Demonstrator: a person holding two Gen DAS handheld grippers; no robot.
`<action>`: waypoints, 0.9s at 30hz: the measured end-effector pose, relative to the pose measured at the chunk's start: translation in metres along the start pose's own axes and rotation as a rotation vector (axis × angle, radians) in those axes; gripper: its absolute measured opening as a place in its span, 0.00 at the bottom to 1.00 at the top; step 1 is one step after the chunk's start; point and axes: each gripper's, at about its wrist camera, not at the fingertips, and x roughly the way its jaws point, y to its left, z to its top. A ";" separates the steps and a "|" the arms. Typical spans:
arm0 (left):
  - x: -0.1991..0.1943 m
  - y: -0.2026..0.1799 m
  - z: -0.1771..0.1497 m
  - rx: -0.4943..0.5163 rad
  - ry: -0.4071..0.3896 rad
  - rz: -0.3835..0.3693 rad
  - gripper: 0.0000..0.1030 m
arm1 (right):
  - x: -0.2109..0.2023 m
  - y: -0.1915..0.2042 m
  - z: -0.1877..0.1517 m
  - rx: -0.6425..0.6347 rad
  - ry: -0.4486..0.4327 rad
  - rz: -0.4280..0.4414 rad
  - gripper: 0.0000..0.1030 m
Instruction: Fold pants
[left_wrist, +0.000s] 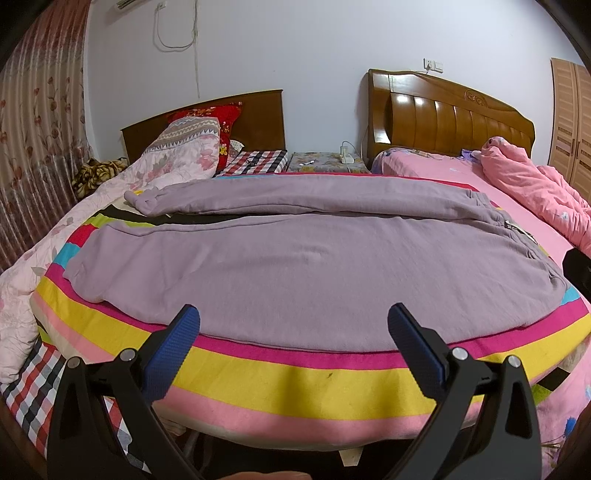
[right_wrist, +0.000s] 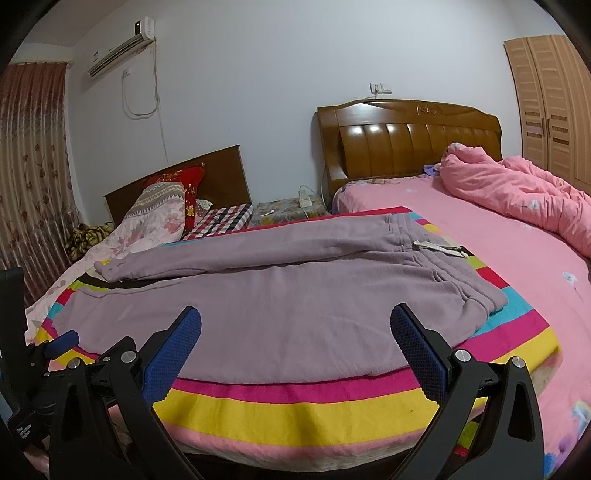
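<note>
Mauve sweatpants (left_wrist: 295, 266) (right_wrist: 288, 302) lie flat across a striped blanket (left_wrist: 295, 384) (right_wrist: 295, 406) on the bed, waistband to the right, leg cuffs to the left, the two legs side by side. My left gripper (left_wrist: 293, 321) hovers open just before the near leg's front edge, holding nothing. My right gripper (right_wrist: 295, 325) is open too, over the near leg and closer to the waistband. The left gripper's blue fingers (right_wrist: 62, 341) show at the left edge of the right wrist view.
A pink bed (right_wrist: 480, 251) with a crumpled pink quilt (right_wrist: 517, 199) adjoins on the right. A floral quilt (left_wrist: 166, 162) and red pillow (left_wrist: 218, 114) lie at the far left. A nightstand (left_wrist: 325, 162) stands between wooden headboards (left_wrist: 450, 114). Curtains hang left, a wardrobe (right_wrist: 550, 103) stands right.
</note>
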 end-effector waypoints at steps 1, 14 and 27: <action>0.000 0.000 0.000 0.001 0.000 0.000 0.99 | 0.001 -0.001 0.000 0.001 0.002 0.000 0.96; 0.003 0.003 -0.002 0.000 0.014 0.002 0.99 | 0.001 0.000 -0.001 0.008 0.009 0.002 0.96; 0.003 0.004 -0.004 0.002 0.023 0.003 0.99 | 0.002 -0.001 -0.003 0.016 0.018 0.003 0.96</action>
